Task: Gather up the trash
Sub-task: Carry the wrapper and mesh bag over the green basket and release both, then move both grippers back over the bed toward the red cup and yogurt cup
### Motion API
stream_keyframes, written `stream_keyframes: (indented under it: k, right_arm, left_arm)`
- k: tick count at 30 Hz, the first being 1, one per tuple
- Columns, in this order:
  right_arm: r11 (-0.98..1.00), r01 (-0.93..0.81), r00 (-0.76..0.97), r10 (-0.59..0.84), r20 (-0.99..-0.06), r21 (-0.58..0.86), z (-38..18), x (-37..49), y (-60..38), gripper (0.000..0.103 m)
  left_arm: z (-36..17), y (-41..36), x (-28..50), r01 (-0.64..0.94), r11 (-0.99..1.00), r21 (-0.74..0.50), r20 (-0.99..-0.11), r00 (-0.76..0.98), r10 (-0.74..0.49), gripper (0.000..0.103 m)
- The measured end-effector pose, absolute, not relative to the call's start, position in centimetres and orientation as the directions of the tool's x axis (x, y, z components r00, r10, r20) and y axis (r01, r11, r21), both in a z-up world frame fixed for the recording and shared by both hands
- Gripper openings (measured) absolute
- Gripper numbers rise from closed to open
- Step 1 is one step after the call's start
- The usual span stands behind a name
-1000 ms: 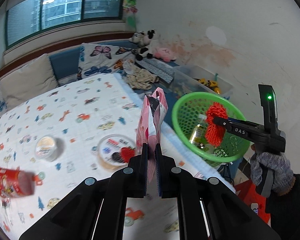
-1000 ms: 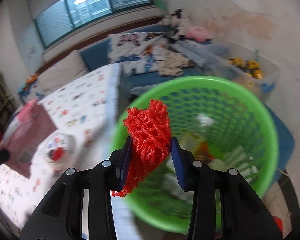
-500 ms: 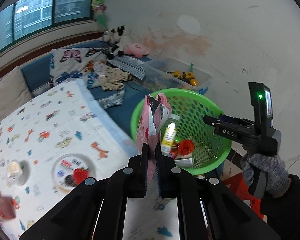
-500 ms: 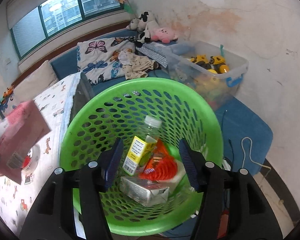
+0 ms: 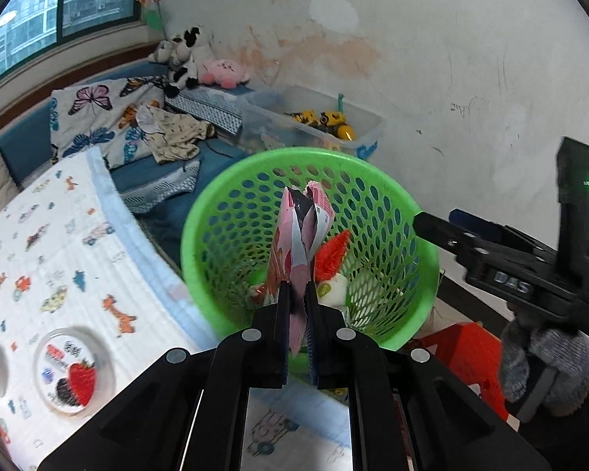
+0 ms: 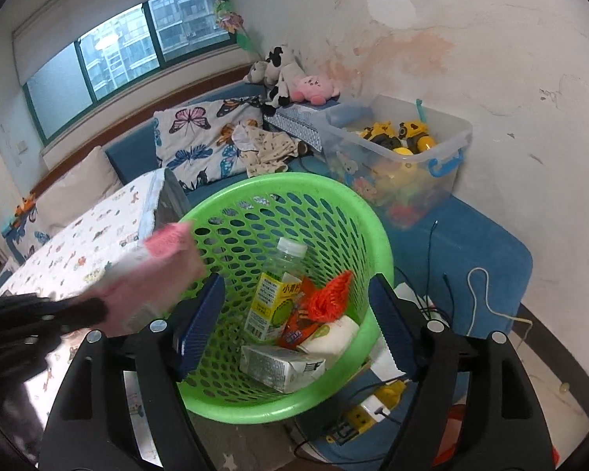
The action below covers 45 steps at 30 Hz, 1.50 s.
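My left gripper (image 5: 296, 294) is shut on a pink snack packet (image 5: 298, 235) and holds it upright over the near side of the green mesh basket (image 5: 314, 153). In the right wrist view the packet (image 6: 157, 267) reaches over the basket's left rim (image 6: 294, 178). My right gripper (image 6: 296, 280) hangs above the basket; its jaws are opening and nothing is between them. A red net (image 6: 331, 294) lies inside with a plastic bottle (image 6: 275, 294) and a drink carton (image 6: 278, 365). The right gripper (image 5: 439, 221) shows at the basket's right edge, held by a gloved hand.
A table with a printed cloth (image 5: 39, 255) is to the left, with a round strawberry cup (image 5: 68, 369) on it. A clear toy bin (image 6: 404, 157) stands behind the basket. A power strip with cables (image 6: 365, 412) and a red stool (image 5: 463, 349) are on the floor.
My right gripper let go of the red net, which dropped into the basket, and its jaws spread wider. My left gripper carried the pink packet from above the table to above the basket.
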State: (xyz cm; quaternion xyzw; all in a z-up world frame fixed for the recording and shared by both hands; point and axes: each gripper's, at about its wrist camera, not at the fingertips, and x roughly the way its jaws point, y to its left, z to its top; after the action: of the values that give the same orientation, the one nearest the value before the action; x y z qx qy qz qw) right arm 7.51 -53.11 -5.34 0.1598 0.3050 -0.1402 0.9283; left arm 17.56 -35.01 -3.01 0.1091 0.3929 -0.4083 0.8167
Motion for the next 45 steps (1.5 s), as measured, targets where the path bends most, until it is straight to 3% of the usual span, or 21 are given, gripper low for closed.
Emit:
stream_keyframes:
  k: [4,7,8,9,28,45]
  right_arm:
    - [0.904,0.362,0.777,-0.158,-0.61,0.227,-5.3,7.1,-53.3,0.076]
    - [0.902,0.364,0.777,-0.156,-0.609,0.233,-5.3,6.8,-53.4,0.076]
    - [0.901,0.365,0.778,-0.157,-0.608,0.234,-5.3,6.7,-53.4,0.076]
    - [0.902,0.364,0.778,-0.157,-0.609,0.233,-5.3,6.7,-53.3,0.076]
    - [0.936,0.247,0.809,-0.057,-0.585,0.252,-4.3,6.8,-48.4,0.082]
    - [0.97,0.046,0.788,0.111,-0.606,0.238,-5.0,10.7,-40.1,0.083]
  left_arm:
    - [-3.9,-36.3,18.1,0.758,0.635,-0.153,-0.747,0.331,-0.576,0.011]
    - [-4.4,-36.8,18.2,0.763,0.628,-0.155,-0.75,0.323,-0.577,0.03]
    - [-4.5,-36.8,18.3,0.76,0.629,-0.164,-0.747,0.321,-0.582,0.041]
    - [-4.5,-36.7,18.3,0.759,0.63,-0.164,-0.743,0.325,-0.585,0.044]
    - [-2.3,-25.5,17.7,0.615,0.764,-0.196,-0.713,0.445,-0.542,0.054]
    - [-3.1,-10.0,16.9,0.314,0.927,-0.203,-0.727,0.586,-0.358,0.055]
